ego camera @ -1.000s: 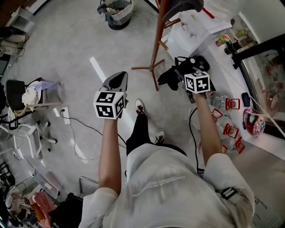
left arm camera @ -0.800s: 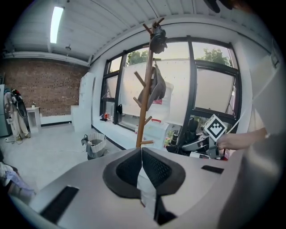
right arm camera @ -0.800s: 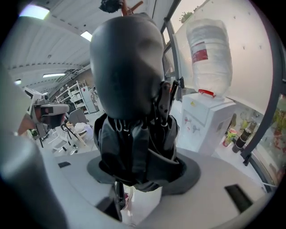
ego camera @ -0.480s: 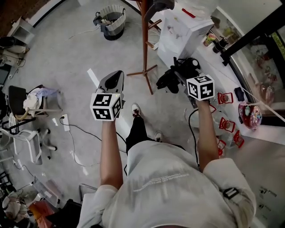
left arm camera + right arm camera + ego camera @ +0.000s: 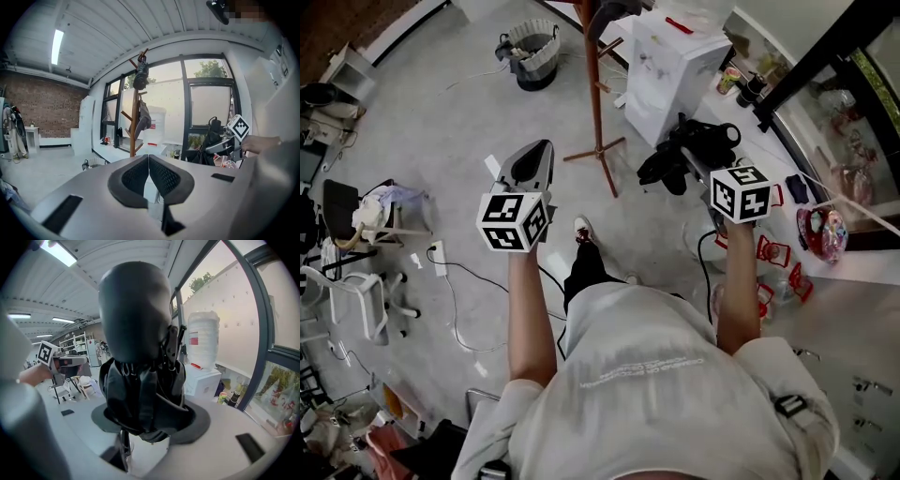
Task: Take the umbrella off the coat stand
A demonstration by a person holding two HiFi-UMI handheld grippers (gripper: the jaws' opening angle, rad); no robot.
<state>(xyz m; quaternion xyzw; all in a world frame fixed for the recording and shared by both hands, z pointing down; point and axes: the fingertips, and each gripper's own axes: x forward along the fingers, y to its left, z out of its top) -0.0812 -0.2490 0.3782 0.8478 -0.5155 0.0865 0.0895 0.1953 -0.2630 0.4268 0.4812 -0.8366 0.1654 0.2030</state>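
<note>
The folded black umbrella (image 5: 680,155) lies across the jaws of my right gripper (image 5: 701,157), held in the air to the right of the wooden coat stand (image 5: 595,84) and apart from it. In the right gripper view the umbrella (image 5: 138,357) fills the middle, and my right gripper (image 5: 150,423) is shut on its bundled fabric. My left gripper (image 5: 534,159) hangs left of the stand's feet, shut and with nothing in it. Its pads meet in the left gripper view (image 5: 149,161), where the stand (image 5: 135,122) rises ahead with dark garments (image 5: 141,77) on its pegs.
A white cabinet (image 5: 675,66) stands right of the stand, with a water bottle (image 5: 202,338) on it. A basket (image 5: 532,42) sits behind the stand. A window ledge with small red items (image 5: 778,253) runs along the right. Chairs (image 5: 356,281) and cables (image 5: 455,272) lie left.
Both grippers have risen, the right one still carrying the umbrella and drifting right. The coat stand now sits further left in the head view.
</note>
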